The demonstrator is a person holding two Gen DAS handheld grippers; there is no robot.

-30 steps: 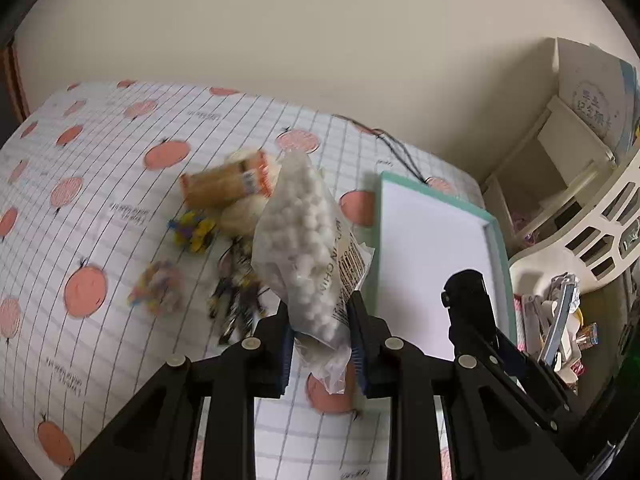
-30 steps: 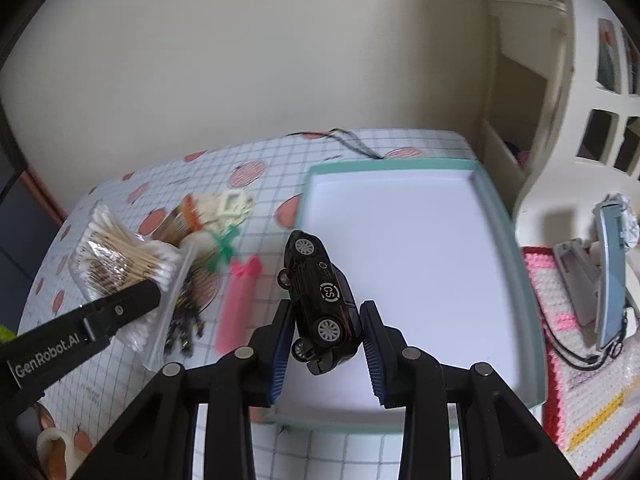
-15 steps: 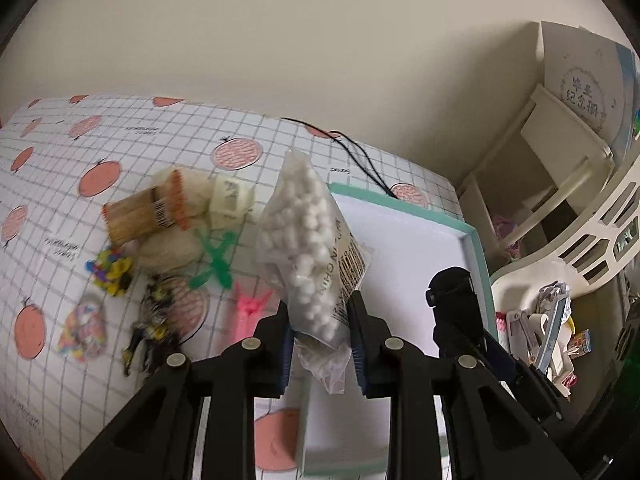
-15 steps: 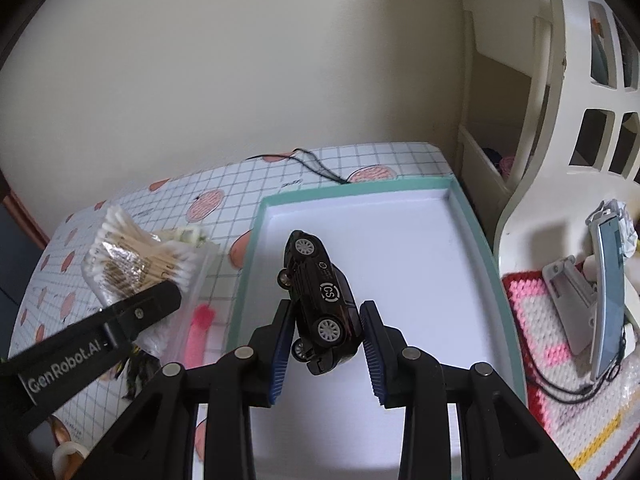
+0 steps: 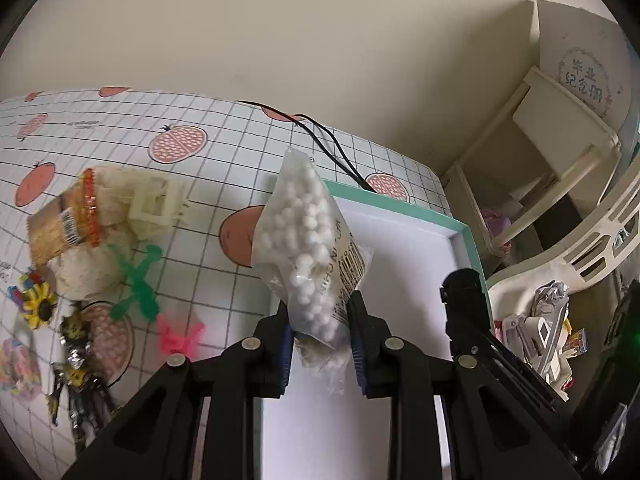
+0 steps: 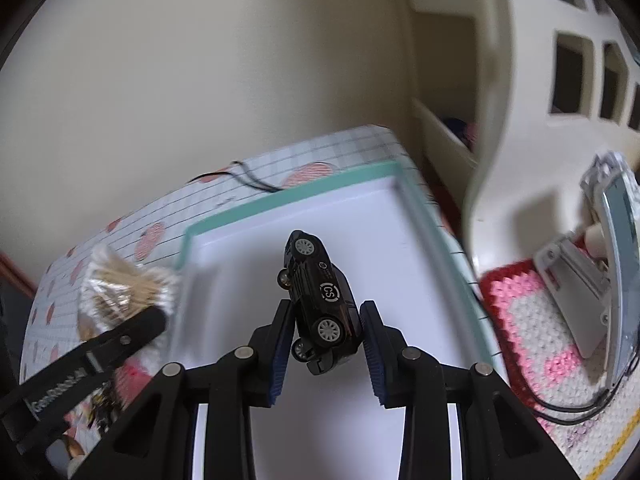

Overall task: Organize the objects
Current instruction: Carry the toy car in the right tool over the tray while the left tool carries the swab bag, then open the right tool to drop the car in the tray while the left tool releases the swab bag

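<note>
Gripping a soft, crinkly clear bag of cotton swabs [image 5: 310, 256] low, our left gripper [image 5: 320, 344] stays clamped; our right gripper [image 6: 323, 340] clamps a rigid black toy car [image 6: 320, 304] at twelve o'clock.

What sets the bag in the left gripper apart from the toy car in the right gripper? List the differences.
The bag of cotton swabs is clear, soft plastic packed with white tips; the toy car is black, glossy and rigid. The bag bears a printed label; the car bears a round white emblem. The bag stands up between its fingers; the car lies on its side, wheels showing. Shared: each is clamped, by the left gripper and right gripper, above the tray.
</note>
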